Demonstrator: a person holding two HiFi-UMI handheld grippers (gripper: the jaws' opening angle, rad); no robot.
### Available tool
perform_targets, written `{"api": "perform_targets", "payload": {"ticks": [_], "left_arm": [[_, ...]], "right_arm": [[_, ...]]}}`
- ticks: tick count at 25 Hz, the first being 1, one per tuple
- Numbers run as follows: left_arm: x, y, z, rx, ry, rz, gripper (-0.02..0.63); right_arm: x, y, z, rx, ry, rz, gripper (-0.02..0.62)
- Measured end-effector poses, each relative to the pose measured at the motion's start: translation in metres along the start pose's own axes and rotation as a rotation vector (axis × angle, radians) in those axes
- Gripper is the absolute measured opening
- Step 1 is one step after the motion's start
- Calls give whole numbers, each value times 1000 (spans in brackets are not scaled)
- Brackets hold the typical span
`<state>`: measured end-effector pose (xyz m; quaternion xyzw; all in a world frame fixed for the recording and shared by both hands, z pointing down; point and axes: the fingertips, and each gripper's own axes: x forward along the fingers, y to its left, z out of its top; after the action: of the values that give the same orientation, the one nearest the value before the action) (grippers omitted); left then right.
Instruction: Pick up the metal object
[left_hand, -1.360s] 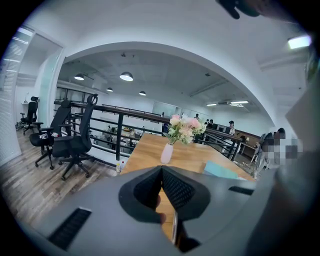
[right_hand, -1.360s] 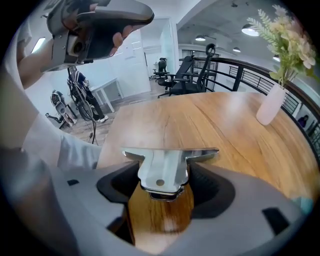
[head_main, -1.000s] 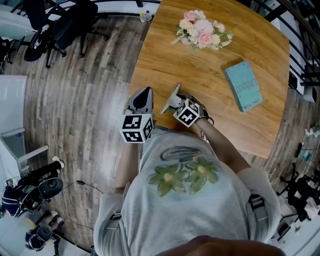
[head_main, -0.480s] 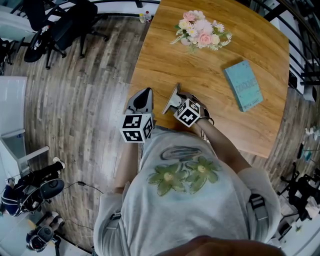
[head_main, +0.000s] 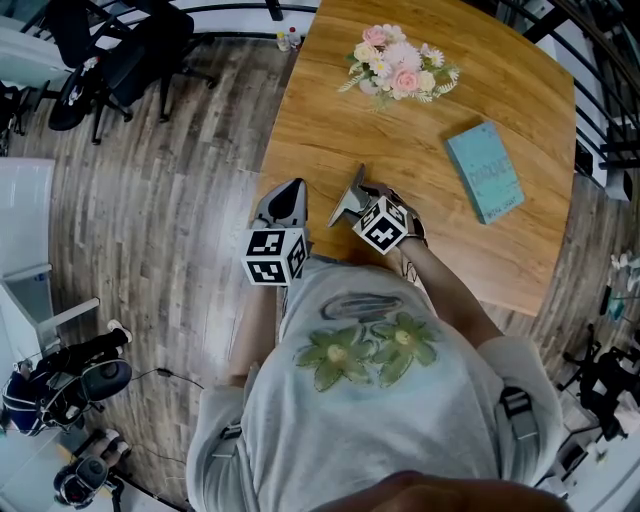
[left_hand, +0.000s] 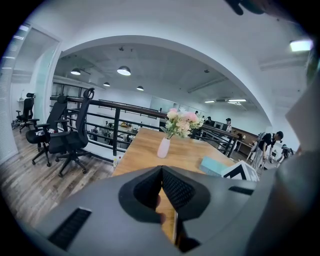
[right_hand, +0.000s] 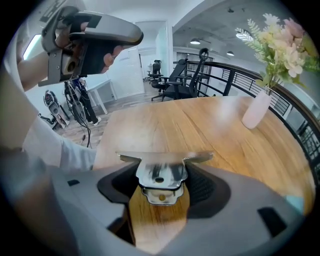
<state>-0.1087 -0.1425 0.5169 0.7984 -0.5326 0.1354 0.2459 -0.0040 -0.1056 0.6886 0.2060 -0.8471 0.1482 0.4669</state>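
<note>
At the near edge of the surface (head_main: 430, 130), the right gripper (right_hand: 162, 181) pinched the metal object (right_hand: 160, 161) sideways in its jaws; the left gripper (left_hand: 161, 192) had its jaws pressed together.

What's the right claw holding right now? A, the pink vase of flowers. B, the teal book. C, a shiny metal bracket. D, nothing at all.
C: the right gripper view shows the shiny metal bracket clamped between the jaws of the right claw, held above the wooden table.
</note>
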Motion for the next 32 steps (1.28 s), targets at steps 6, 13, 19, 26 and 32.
{"api": "perform_targets", "payload": {"ticks": [6,13,19,26,32], "left_arm": [[2,-2,-2,5,8,-10,11],[2,-1,-3,9,10,-11,11],[1,-1,-2,10,9,-14,9],[1,0,0,7,5,-15,11],[-3,1,4,-2,-4,-10,11]], "right_arm": [[-10,-7,6,20,-29,-12,291],[-25,-12,14,45,-74,-31,291],[-37,-16,24,49,-104,-49,291],[-52,-21,36,55,-149,-78,291],[-71,-21,47,50,-190,-86,291]]}}
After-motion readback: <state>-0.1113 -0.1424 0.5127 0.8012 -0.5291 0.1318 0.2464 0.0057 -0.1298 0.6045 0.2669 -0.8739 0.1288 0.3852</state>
